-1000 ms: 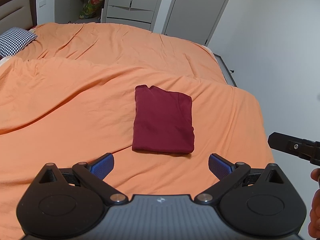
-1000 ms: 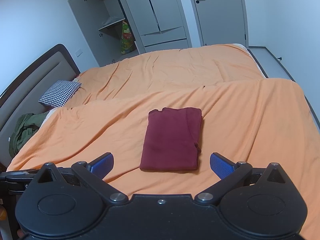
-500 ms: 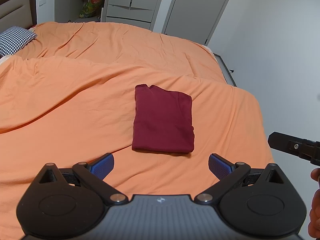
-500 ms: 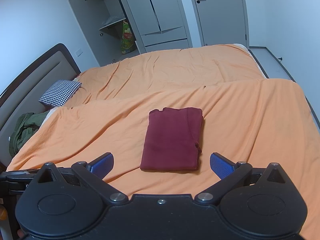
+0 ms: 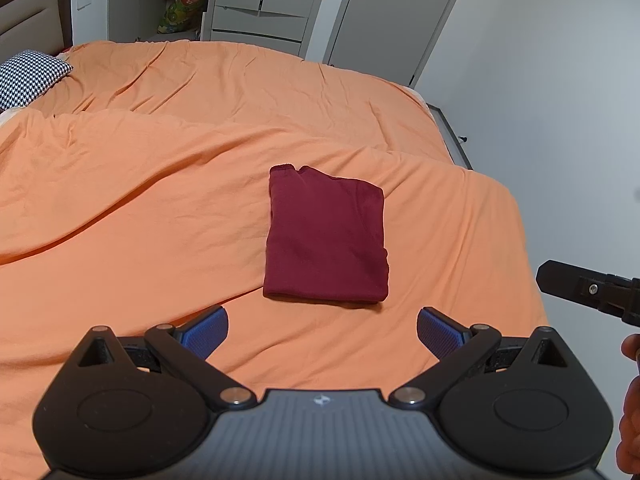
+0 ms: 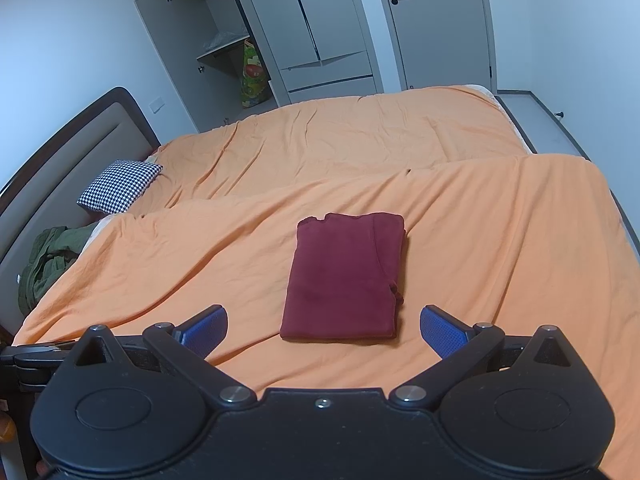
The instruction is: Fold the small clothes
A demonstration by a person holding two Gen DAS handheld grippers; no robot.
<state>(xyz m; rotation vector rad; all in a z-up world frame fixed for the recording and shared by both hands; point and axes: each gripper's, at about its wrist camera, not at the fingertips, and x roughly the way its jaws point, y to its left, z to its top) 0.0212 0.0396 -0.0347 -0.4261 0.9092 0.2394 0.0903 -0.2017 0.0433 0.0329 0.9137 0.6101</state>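
A dark red garment [image 5: 326,236] [image 6: 346,276] lies folded into a neat rectangle on the orange bed cover [image 5: 140,200] [image 6: 500,240]. My left gripper [image 5: 322,332] is open, held back from the garment's near edge with nothing between its blue pads. My right gripper [image 6: 323,330] is open too, just short of the same near edge and apart from the cloth. In the left wrist view part of the other gripper [image 5: 588,290] and a hand [image 5: 630,420] show at the right edge.
A black-and-white checked pillow [image 6: 120,186] lies near the headboard [image 6: 60,160]. A green garment [image 6: 46,264] is bunched at the bed's left side. Grey wardrobes [image 6: 320,28] and a door [image 6: 436,24] stand behind the bed, floor to its right.
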